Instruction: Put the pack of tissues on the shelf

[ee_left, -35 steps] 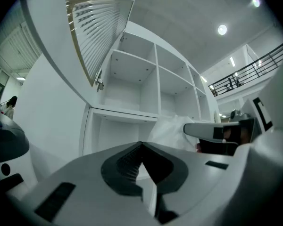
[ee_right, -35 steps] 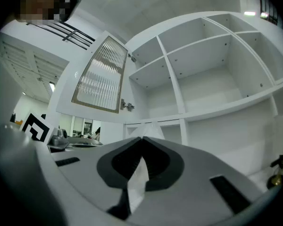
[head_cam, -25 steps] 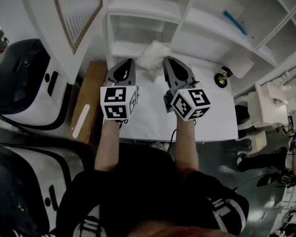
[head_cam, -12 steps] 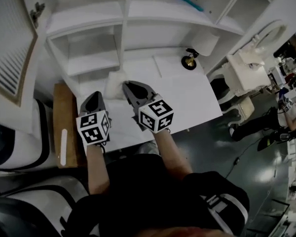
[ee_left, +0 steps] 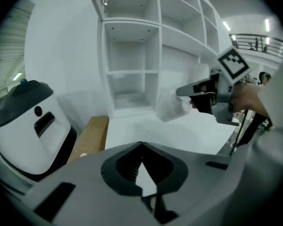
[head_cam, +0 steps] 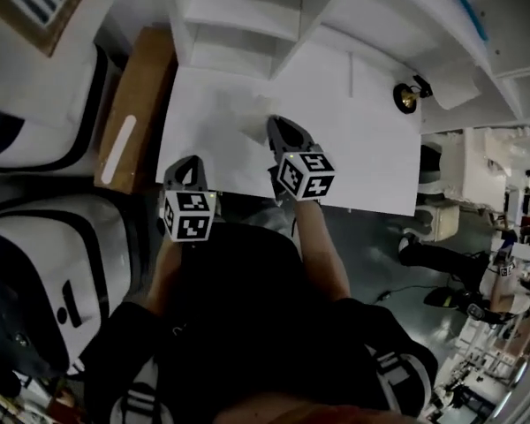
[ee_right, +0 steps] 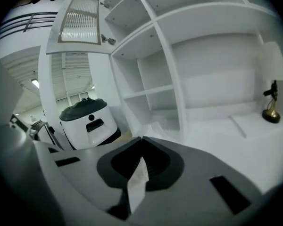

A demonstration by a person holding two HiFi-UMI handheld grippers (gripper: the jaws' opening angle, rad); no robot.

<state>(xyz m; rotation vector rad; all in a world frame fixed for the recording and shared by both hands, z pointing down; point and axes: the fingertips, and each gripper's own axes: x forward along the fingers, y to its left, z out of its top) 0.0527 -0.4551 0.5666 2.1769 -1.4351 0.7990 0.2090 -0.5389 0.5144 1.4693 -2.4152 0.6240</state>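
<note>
The white pack of tissues (ee_left: 171,108) hangs from my right gripper (ee_left: 179,92), above the white table and a little in front of the shelf unit (ee_left: 132,69). In the right gripper view a white fold of the pack (ee_right: 137,180) is pinched between the shut jaws of my right gripper (ee_right: 141,139), which point at the shelf's lower cubbies (ee_right: 151,88). In the head view my right gripper (head_cam: 272,124) is over the table with the pack (head_cam: 250,116) faint at its tips. My left gripper (head_cam: 187,162) (ee_left: 141,144) is at the table's front edge, shut and empty.
A small brass lamp (head_cam: 406,97) (ee_right: 271,112) stands on the white table (head_cam: 362,131) at the right. A wooden board (head_cam: 132,104) (ee_left: 92,131) lies left of the table, next to a white-and-black machine (head_cam: 35,87) (ee_left: 23,121). A blue item (head_cam: 468,7) lies on an upper shelf.
Both grippers have drawn back from the shelf toward the table's front edge, the left one farther. The pack stays in the right gripper. The head view has swung round.
</note>
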